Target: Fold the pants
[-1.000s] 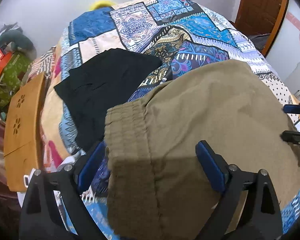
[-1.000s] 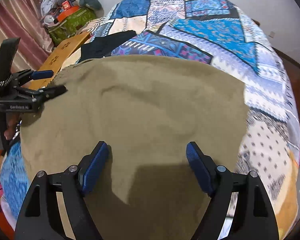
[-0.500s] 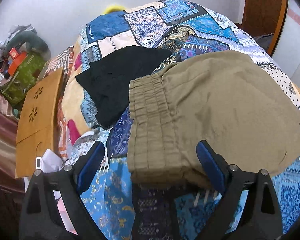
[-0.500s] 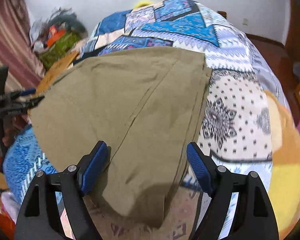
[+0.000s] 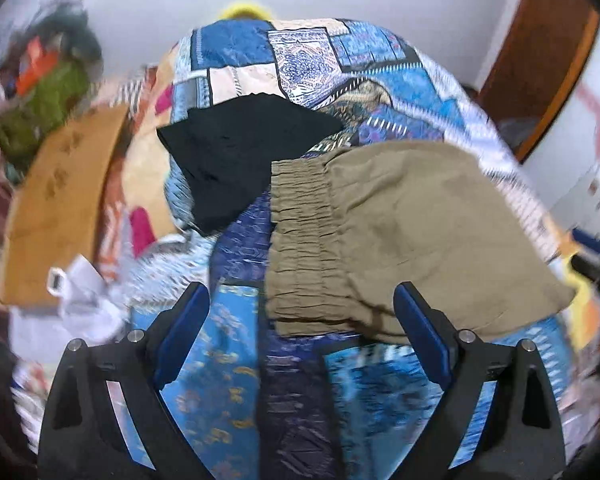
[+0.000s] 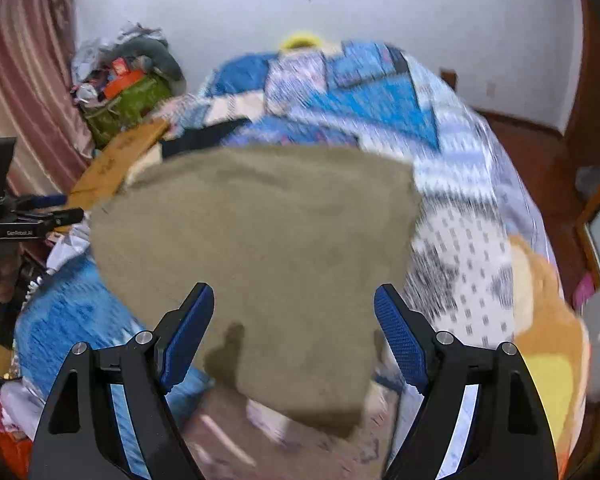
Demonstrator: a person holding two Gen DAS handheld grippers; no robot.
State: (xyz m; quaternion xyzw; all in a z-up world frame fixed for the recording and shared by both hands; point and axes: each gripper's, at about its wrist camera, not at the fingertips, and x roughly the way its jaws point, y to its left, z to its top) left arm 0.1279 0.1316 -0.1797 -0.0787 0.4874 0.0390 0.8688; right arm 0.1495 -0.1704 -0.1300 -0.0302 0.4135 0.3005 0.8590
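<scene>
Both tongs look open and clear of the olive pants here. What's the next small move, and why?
Probably bring the right tongs down onto the near hem of the pants and grip it for the next fold: the pants lie flat on the bed, and both the right and the left tongs are open, holding nothing.

We could make out only one piece of writing: small white lettering on the black body of the left gripper (image 6: 40, 216), seen at the left edge of the right wrist view. It seemed to read "GenRobot.AI", though blur left some letters unsure. We found nothing else legible in either view
</scene>
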